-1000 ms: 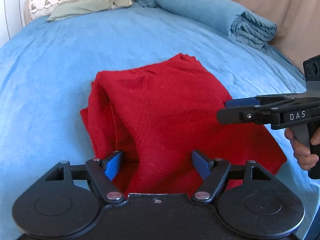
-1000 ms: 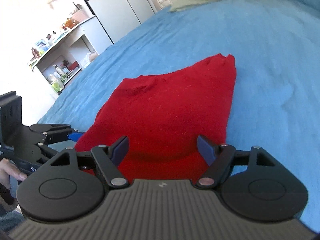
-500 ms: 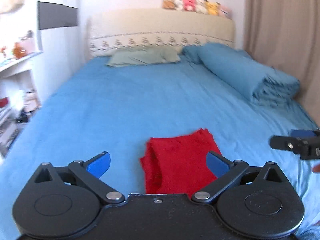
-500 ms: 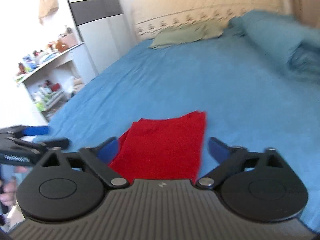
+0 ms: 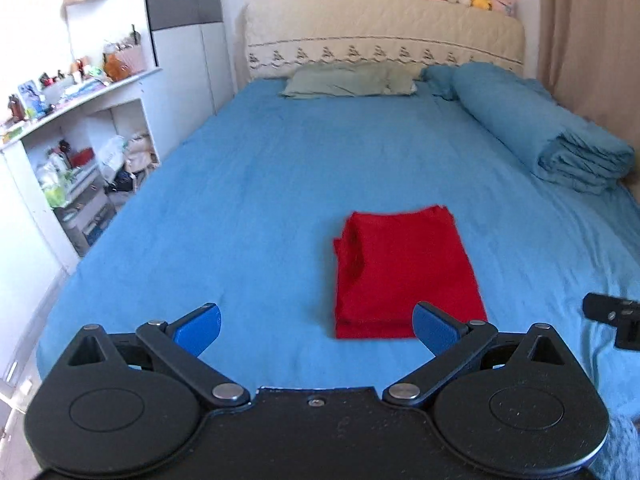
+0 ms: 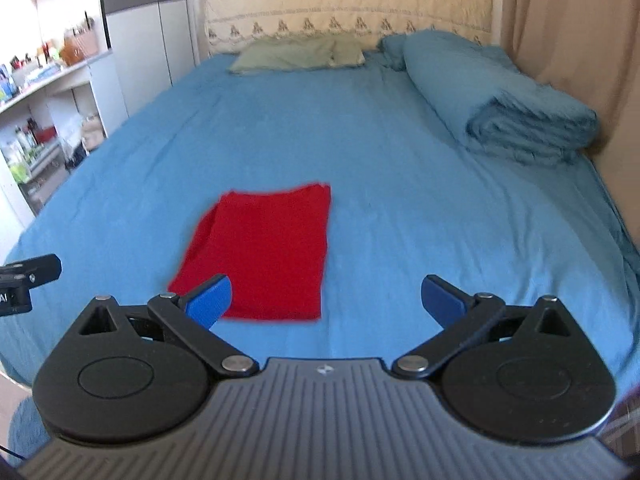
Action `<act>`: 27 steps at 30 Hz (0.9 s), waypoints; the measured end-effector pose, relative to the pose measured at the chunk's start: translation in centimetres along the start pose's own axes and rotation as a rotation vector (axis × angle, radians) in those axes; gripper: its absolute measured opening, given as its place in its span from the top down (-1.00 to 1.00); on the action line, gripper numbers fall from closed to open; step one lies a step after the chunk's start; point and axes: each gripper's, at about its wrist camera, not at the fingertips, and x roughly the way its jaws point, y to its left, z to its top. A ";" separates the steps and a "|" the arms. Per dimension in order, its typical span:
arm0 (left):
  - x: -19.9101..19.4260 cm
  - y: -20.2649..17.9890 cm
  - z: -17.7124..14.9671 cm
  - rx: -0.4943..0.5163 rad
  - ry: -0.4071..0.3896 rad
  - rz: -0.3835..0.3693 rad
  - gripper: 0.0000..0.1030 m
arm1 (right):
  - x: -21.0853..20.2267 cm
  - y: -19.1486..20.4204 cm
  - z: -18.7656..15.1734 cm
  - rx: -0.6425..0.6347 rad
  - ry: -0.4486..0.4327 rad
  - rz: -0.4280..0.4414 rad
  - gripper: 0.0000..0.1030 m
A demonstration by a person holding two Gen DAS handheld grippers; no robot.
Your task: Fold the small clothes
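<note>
Blue sheets cover the whole bed [image 5: 280, 184], with a green pillow [image 5: 348, 80] at the cream headboard [image 5: 384, 28], a rolled blue quilt [image 5: 536, 128] along the curtain side and cluttered white shelves [image 5: 76, 152] off to the other. Near the foot of the bed, lying flat on the sheet, is the red garment [image 5: 404, 272], already a tidy rectangle with stacked layers showing along its near edge and a looser, bulging fold down one long side. What kind of garment it is I cannot say.

Judging by that, the folding of this piece looks finished or very nearly so; perhaps only the puffed side wants pressing flat. No other clothes waiting to be folded are in sight.

Both tools are held back from it. The left claw [image 5: 316, 326] stands with its blue pads wide apart and nothing between them, and the right claw [image 6: 326, 300] likewise, spread and empty, well short of the cloth.
</note>
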 end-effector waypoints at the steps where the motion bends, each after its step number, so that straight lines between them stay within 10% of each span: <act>1: -0.2 0.0 -0.3 0.005 0.001 -0.011 -1.00 | -0.2 0.2 -0.7 0.002 0.014 0.002 -1.00; 27: -1.2 -1.0 -2.6 0.038 0.010 0.002 -1.00 | -0.9 0.1 -4.8 0.022 0.086 -0.014 -1.00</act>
